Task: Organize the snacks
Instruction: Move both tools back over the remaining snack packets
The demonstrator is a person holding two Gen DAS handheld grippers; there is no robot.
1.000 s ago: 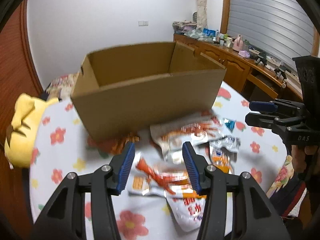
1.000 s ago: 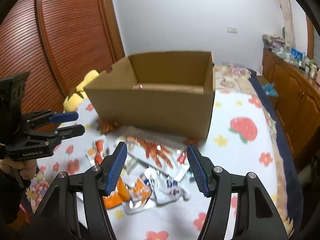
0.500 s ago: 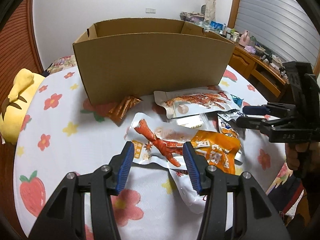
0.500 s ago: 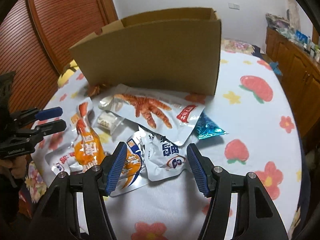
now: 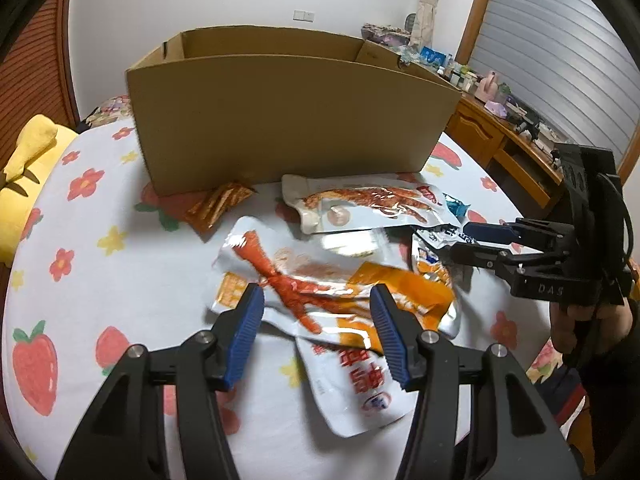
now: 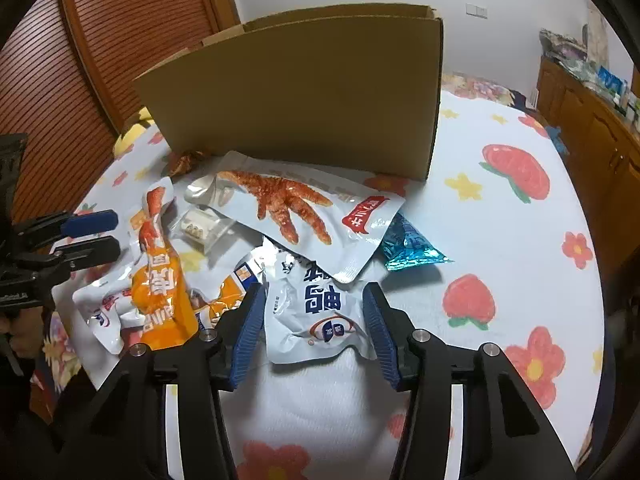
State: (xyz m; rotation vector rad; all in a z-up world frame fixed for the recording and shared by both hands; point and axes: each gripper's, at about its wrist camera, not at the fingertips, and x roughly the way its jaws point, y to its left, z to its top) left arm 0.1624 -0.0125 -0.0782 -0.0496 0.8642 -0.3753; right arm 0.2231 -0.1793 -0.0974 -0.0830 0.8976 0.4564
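In front of the cardboard box point(image 6: 304, 92), our right gripper point(image 6: 314, 316), jaws spread, straddles the white-and-blue snack pouch point(image 6: 316, 312); our left gripper point(image 5: 316, 324) gapes over the chicken-feet packet point(image 5: 320, 280)

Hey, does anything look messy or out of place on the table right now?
Yes. The snack packets lie overlapping in a loose heap in front of the cardboard box. A small orange packet sits apart by the box's corner.
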